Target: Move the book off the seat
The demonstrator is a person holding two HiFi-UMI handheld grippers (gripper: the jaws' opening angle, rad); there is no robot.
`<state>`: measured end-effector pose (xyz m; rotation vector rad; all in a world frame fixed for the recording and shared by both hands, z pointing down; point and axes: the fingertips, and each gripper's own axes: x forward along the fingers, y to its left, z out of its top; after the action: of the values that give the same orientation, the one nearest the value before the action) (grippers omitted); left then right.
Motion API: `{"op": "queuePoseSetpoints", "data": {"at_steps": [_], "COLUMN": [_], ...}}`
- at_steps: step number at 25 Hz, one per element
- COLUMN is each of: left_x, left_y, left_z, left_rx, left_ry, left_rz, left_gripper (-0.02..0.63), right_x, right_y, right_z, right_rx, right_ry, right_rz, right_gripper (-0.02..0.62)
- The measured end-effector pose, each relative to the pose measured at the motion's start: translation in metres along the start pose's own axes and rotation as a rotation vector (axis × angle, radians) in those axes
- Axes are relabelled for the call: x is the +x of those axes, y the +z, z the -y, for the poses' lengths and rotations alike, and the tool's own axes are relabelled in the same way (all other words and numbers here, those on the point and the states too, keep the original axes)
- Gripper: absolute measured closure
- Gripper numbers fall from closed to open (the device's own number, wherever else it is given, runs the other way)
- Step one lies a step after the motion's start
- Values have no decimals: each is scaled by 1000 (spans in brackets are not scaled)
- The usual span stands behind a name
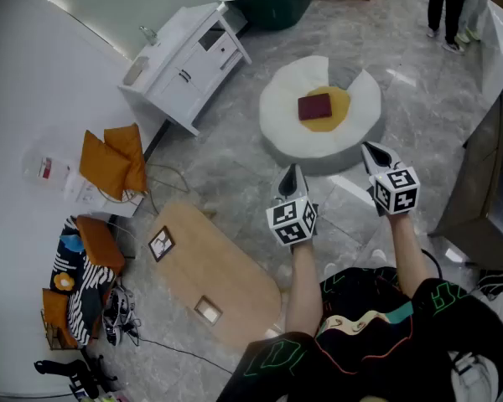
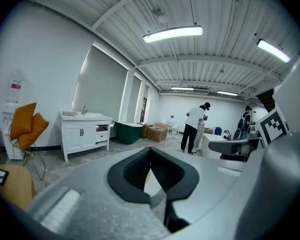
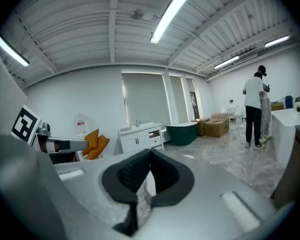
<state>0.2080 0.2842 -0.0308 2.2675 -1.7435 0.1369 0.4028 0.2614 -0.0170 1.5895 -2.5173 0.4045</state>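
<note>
Black-padded jaws, two pairs, both clenched pad against pad: left gripper (image 1: pixel 291 174), right gripper (image 1: pixel 371 152) (each carries one marker cube). Grey marble floor (image 1: pixel 235 157) lies between them and the seat (image 1: pixel 277 120), a round white cushion with a yellow middle. Book (image 1: pixel 315 106), one: dark red, closed, flat on that yellow middle, well apart from both grippers. Around: one wooden table (image 1: pixel 222 279) beside the left gripper, one white cabinet (image 1: pixel 184 57), two orange cushions (image 1: pixel 113 162), one dark green tub (image 1: pixel 272 7), two persons (image 1: pixel 453 7) beyond the seat, perhaps a third farther off.
</note>
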Motion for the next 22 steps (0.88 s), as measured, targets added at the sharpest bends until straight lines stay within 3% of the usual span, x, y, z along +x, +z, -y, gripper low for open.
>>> {"op": "queuePoseSetpoints", "data": {"at_steps": [9, 15, 22], "left_x": [-8, 5, 20], "left_y": [10, 11, 11], "left_z": [-66, -60, -73], "left_rx": [13, 1, -46], "left_ry": [-23, -70, -72], "left_rz": [24, 31, 39], "left_gripper": [595, 595, 595], "right_x": [24, 24, 32], "right_y": [3, 20, 23], "right_z": [-70, -63, -51], "right_rx": [-114, -105, -130], "right_ry": [0, -32, -82], "right_rz": [27, 80, 56], "right_gripper": [592, 592, 592]}}
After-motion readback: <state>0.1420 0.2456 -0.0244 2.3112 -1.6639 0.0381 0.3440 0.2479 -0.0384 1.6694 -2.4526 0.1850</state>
